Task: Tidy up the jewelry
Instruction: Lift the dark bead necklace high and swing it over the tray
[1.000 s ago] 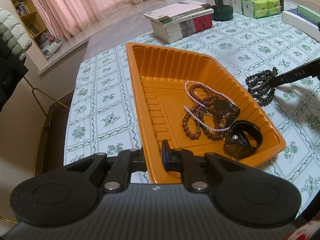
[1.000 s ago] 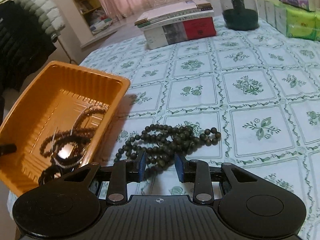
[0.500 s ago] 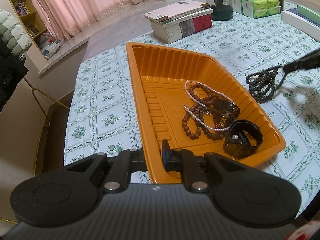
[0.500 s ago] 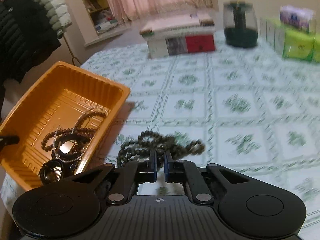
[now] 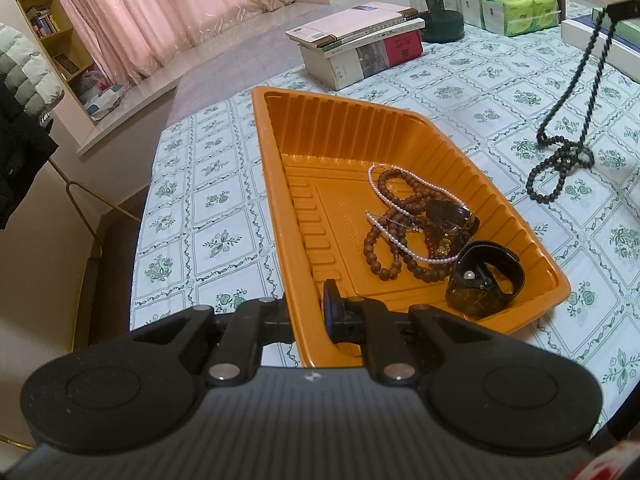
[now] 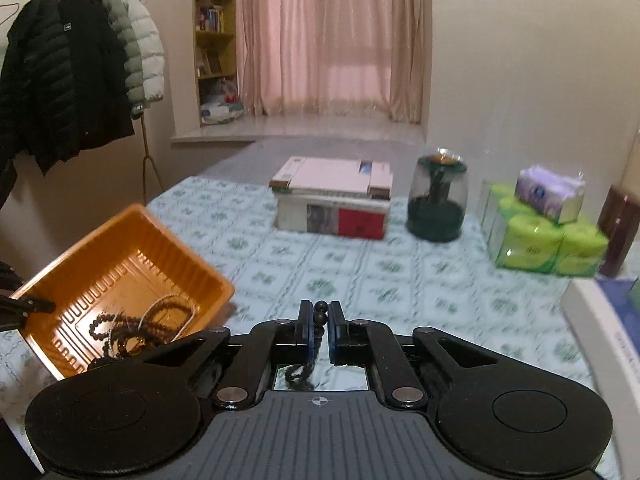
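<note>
An orange tray (image 5: 352, 128) lies on the table; it also shows in the right wrist view (image 6: 120, 236). It holds a brown bead necklace (image 5: 384, 240), a pearl strand (image 5: 400, 240) and a black watch (image 5: 486, 280). My left gripper (image 5: 306, 312) is shut on the tray's near rim. My right gripper (image 6: 320, 328) is shut on a dark bead necklace (image 6: 320, 316), lifted high. In the left wrist view the dark bead necklace (image 5: 560, 160) hangs from the right gripper (image 5: 622, 8), its lower loops just above or touching the tablecloth right of the tray.
A stack of books (image 5: 360, 48), a dark glass jar (image 5: 436, 12) and green tissue packs (image 5: 516, 12) stand at the table's far side. A white box (image 6: 600, 320) lies at the right. A coat rack (image 6: 72, 72) stands left of the table.
My right gripper closed on the dark bead necklace and lifted it up off the table, so it now hangs in a long strand. The left gripper and tray stayed put.
</note>
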Demonstrator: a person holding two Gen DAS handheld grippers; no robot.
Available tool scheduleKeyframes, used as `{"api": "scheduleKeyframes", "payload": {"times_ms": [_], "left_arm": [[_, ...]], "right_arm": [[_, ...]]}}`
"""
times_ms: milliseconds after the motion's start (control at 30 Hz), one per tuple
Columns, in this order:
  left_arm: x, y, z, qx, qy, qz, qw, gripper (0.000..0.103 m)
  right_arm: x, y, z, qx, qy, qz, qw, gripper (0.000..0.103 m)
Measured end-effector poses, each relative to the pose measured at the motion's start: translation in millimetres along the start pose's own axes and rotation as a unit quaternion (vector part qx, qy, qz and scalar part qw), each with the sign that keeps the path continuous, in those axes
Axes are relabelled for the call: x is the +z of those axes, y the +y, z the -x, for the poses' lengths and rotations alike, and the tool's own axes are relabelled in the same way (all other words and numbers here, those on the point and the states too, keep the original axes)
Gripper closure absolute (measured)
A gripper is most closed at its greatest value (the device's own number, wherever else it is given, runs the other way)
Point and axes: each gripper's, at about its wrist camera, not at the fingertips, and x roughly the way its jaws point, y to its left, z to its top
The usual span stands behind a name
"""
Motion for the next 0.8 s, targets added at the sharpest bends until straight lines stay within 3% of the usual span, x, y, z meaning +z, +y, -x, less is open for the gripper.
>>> {"api": "scheduleKeyframes", "payload": {"times_ms": [367, 800], "left_arm": [[0.5, -0.3, -0.2, -0.001, 0.001, -0.001, 1.0, 0.092], [0.9, -0.5, -0.1, -0.002, 0.001, -0.001, 1.0, 0.092]], "right_arm": [[16.9, -1.8, 12.7, -0.012, -0.003, 0.072, 0.997, 0.096], [80.3, 10.5, 47.6, -0.03, -0.057, 0.192, 0.979, 0.096]]}}
